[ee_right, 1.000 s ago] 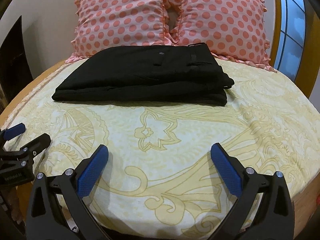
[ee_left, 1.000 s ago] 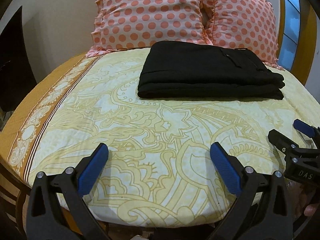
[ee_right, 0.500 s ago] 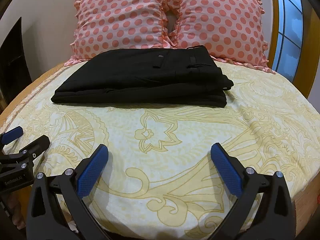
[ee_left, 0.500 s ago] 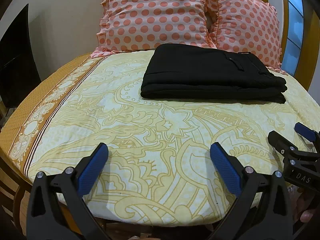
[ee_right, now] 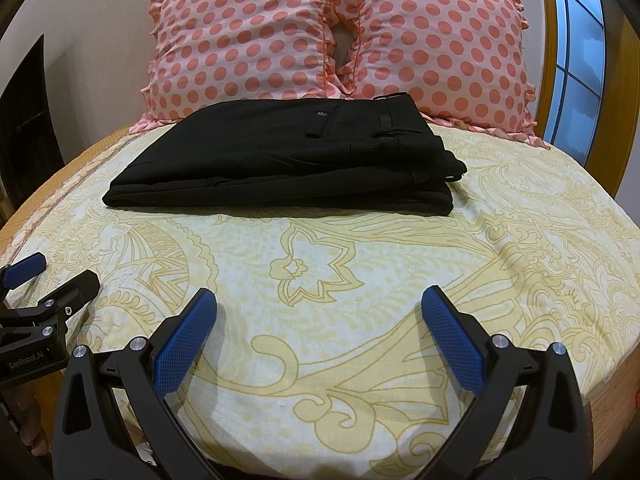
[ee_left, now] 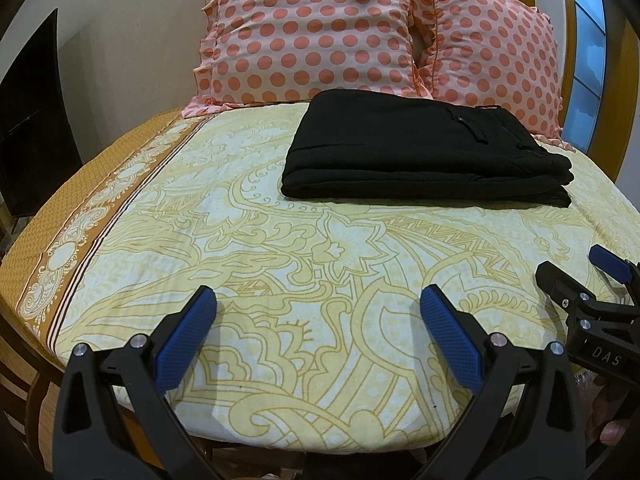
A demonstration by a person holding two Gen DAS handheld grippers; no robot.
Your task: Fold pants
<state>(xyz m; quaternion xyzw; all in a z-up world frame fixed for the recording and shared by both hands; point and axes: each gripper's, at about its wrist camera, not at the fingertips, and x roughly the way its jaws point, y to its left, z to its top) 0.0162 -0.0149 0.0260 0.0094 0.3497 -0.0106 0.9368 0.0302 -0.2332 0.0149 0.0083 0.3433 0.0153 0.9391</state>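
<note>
I hold the left gripper [ee_left: 318,322] with its blue-padded jaws spread wide and empty, above the near edge of the bed [ee_left: 280,240]. My right gripper [ee_right: 320,322] is likewise wide apart and holds nothing, level with the left one and just beside it. The black pants [ee_right: 280,160] lie folded in a flat stack on the yellow patterned sheet, well apart from both grippers, directly in front of two polka-dot pillows [ee_right: 248,36].
</note>
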